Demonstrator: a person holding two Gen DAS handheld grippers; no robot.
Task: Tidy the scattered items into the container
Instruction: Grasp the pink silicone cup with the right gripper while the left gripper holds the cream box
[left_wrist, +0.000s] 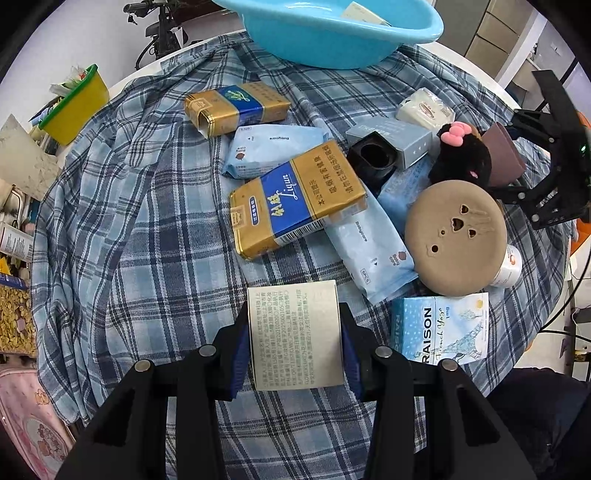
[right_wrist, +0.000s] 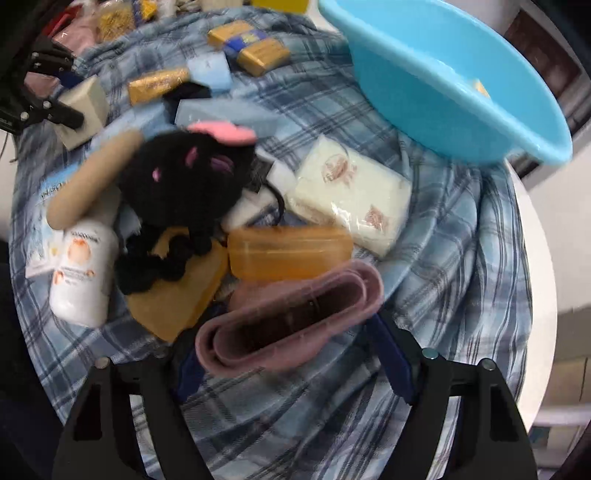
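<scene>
My left gripper (left_wrist: 295, 343) is shut on a small beige box (left_wrist: 297, 332) with printed text, held above the plaid cloth (left_wrist: 129, 221). My right gripper (right_wrist: 291, 347) is shut on a mauve folded pouch (right_wrist: 291, 314); it also shows in the left wrist view (left_wrist: 504, 155). The blue basin (left_wrist: 332, 29) stands at the far side, and in the right wrist view (right_wrist: 443, 85), with one item inside. Scattered on the cloth: gold-and-blue packs (left_wrist: 295, 199), light-blue wipe packs (left_wrist: 273, 147), a black plush with pink bow (right_wrist: 184, 181), a round tan lid (left_wrist: 456, 236), a white tissue pack (right_wrist: 351, 195), an orange case (right_wrist: 290, 253).
A yellow bin with green rim (left_wrist: 75, 103) stands off the table's left. A Raison box (left_wrist: 439, 328) lies near me on the right. A white bottle (right_wrist: 81, 273) lies at the left of the right wrist view. The round table's white edge (right_wrist: 535, 258) curves on the right.
</scene>
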